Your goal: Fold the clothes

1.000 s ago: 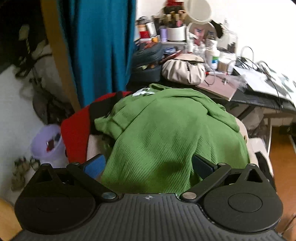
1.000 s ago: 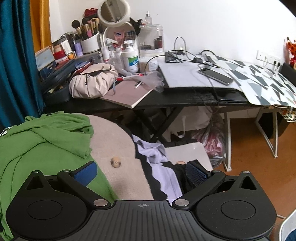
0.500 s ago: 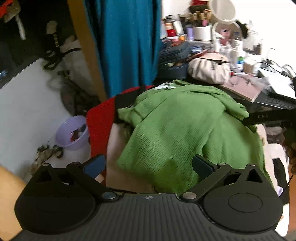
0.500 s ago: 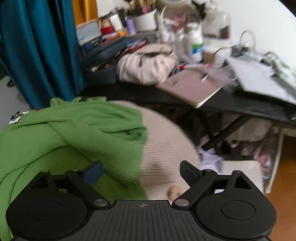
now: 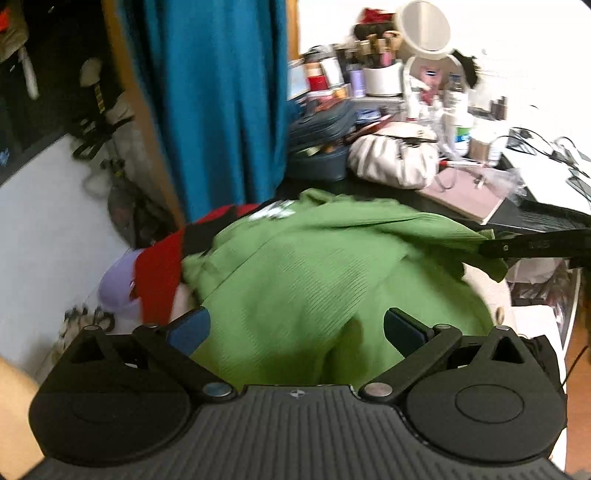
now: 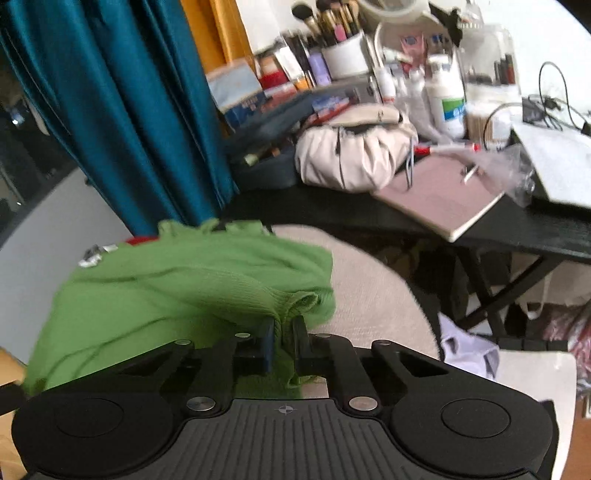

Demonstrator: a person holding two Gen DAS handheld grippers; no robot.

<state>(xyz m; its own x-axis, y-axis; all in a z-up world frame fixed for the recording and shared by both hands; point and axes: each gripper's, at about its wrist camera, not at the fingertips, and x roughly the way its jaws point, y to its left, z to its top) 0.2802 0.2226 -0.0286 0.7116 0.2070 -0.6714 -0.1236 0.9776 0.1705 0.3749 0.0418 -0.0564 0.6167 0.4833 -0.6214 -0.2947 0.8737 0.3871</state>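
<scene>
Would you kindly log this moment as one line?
right gripper: shut on green ribbed knit top edge | left gripper: open above top

A teal curtain (image 6: 122, 110) is hanging down the upper left of the right wrist frame, with an orange strip (image 6: 221, 33) showing beside it. A black desk (image 6: 517, 229) is stretching across the right half, carrying a beige pouch bag (image 6: 354, 155) at centre, a pinkish notebook (image 6: 439, 195) lying just right of it, and a white cup of makeup brushes (image 6: 345, 55) standing near the top. A white bottle with a green label (image 6: 448, 107) is standing right of the bag. In the left wrist frame, a lilac bin (image 5: 116, 291) is sitting at middle left and a round mirror (image 5: 424, 27) is standing at top right.
</scene>
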